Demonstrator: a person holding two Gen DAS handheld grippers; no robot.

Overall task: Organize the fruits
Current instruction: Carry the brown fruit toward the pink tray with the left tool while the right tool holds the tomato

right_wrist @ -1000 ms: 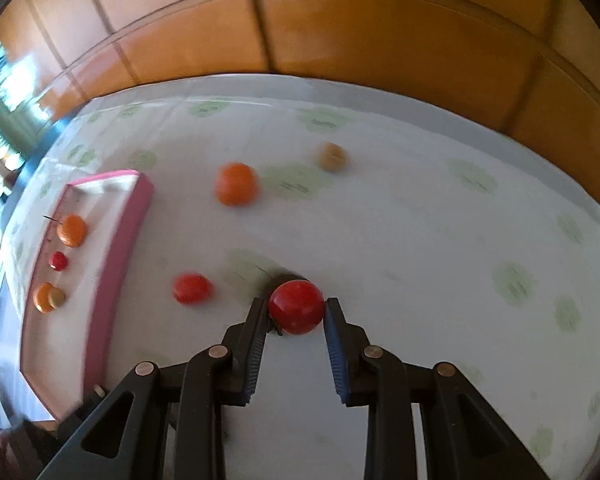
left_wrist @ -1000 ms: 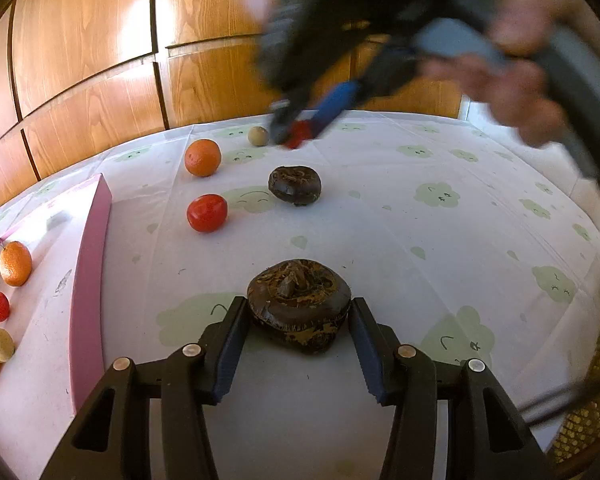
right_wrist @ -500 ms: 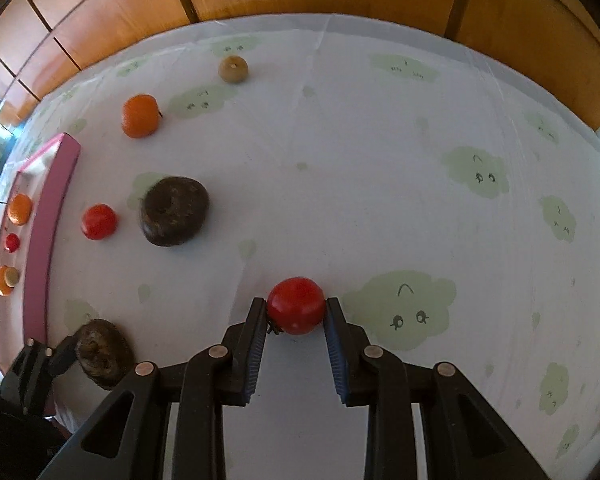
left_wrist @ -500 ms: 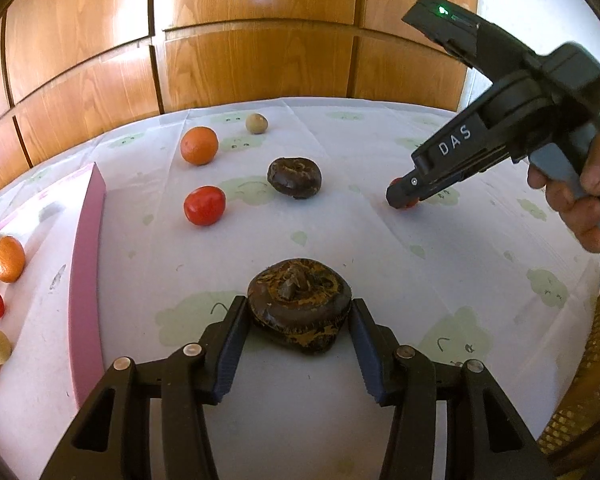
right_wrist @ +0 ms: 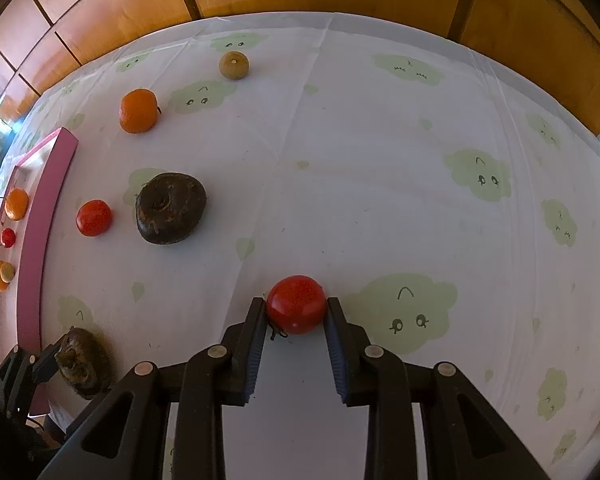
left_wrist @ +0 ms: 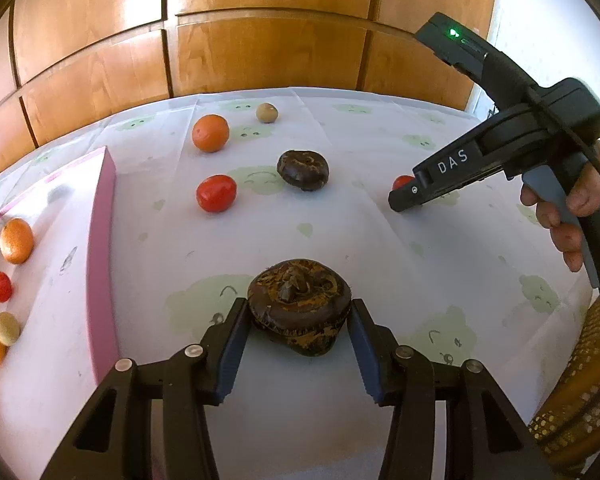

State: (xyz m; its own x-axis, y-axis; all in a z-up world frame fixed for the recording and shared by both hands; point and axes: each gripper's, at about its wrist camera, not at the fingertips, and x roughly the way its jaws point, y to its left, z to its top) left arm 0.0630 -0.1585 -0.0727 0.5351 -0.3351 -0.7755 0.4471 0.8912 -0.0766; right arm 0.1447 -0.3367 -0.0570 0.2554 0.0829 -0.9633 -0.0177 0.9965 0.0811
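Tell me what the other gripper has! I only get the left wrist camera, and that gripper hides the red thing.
Observer: The right wrist view shows a whole round red fruit between the right gripper's jaws, both pads against its sides.
Operator: Held like my dark brown fruit! Any stem?
Observer: Yes, a small dark stem at its lower left.
Operator: What's beside it?
Observer: A green cloud face printed on the tablecloth, at its right.

Red tomato (right_wrist: 297, 309) and dark, perhaps dried, fruit (left_wrist: 298, 305) on tablecloth.
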